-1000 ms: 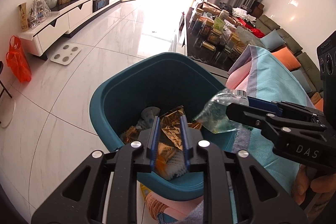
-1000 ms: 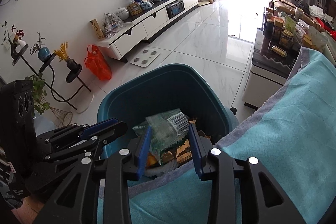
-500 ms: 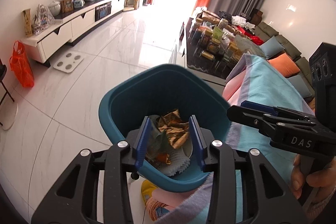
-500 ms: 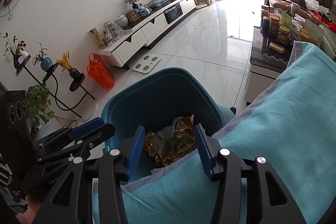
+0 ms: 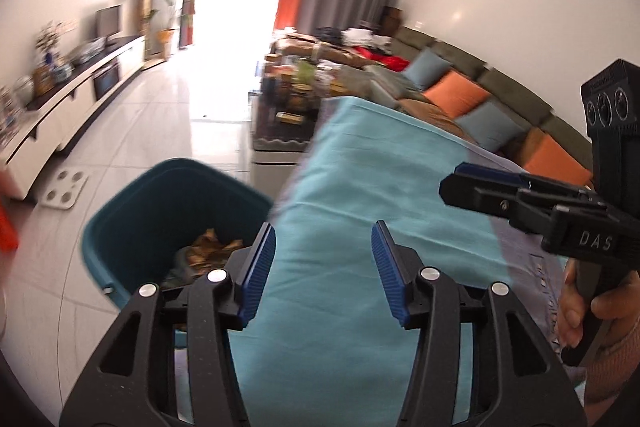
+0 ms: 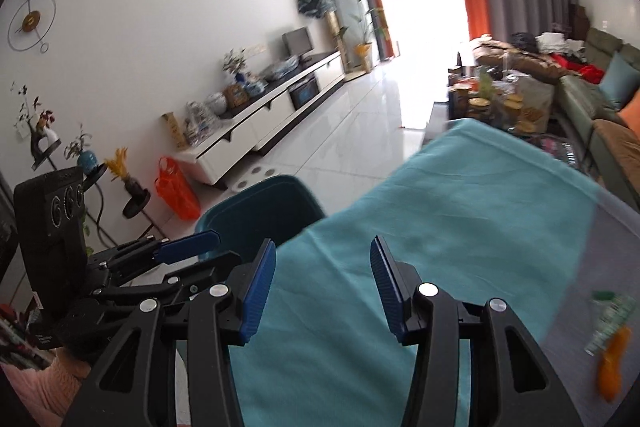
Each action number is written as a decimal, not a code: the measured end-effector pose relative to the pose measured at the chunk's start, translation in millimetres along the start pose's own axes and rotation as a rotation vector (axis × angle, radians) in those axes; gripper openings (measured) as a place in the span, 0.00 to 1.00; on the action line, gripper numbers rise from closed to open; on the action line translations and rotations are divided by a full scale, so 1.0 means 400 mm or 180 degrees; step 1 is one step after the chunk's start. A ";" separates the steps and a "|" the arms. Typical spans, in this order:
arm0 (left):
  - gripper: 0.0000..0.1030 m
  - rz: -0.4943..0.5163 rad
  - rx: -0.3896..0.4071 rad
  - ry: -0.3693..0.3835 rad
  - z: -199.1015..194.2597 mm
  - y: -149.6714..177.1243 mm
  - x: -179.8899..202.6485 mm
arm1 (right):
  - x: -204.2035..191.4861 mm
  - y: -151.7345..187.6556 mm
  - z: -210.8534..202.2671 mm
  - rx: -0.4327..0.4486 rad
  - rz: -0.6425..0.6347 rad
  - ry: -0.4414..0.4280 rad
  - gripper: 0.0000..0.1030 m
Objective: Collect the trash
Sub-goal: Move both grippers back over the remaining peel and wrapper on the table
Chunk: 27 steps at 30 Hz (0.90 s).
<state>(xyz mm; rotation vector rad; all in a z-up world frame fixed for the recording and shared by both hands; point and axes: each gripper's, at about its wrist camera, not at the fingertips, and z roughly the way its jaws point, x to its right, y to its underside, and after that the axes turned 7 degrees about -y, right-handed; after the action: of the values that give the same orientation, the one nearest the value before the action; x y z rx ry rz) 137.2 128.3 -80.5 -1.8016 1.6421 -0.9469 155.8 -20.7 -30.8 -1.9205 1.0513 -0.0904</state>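
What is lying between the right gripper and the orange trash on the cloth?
Only bare cloth: the right wrist view shows nothing between the right gripper and the orange trash.

Black claw (image 5: pixel 323 269) frames, blue ribbed pads, silver screws, white "DAS" lettering.

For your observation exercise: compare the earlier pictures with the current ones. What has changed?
Both tongs let their wrappers drop into the teal bin and swung right over the turquoise cloth. The left tongs, still opening, and right tongs are empty. The bin stayed put.
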 end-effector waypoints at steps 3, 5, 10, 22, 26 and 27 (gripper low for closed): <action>0.48 0.0205 -0.0053 0.0184 0.017 0.004 0.092 | 0.050 0.027 -0.087 0.0150 0.0086 0.0285 0.45; 0.48 0.0323 -0.0104 0.0298 0.029 0.006 0.148 | 0.085 0.046 -0.128 0.0212 0.0179 0.0449 0.45; 0.48 0.0623 -0.0226 0.0585 0.053 0.024 0.280 | 0.210 0.106 -0.226 0.0308 0.0553 0.0852 0.45; 0.48 0.0941 -0.0390 0.0780 0.100 0.043 0.463 | 0.402 0.219 -0.231 0.0059 0.1086 0.0996 0.36; 0.48 0.0961 -0.0423 0.0782 0.108 0.044 0.473 | 0.411 0.237 -0.223 0.0040 0.1162 0.0862 0.20; 0.48 0.0959 -0.0428 0.0785 0.108 0.045 0.475 | 0.406 0.236 -0.224 0.0057 0.1155 0.0840 0.19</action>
<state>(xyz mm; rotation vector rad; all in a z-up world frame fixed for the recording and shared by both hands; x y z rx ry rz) 163.6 -65.1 -92.7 -1.5047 2.1046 -0.9685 158.7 -215.6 -103.4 -1.7026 1.5549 -0.1493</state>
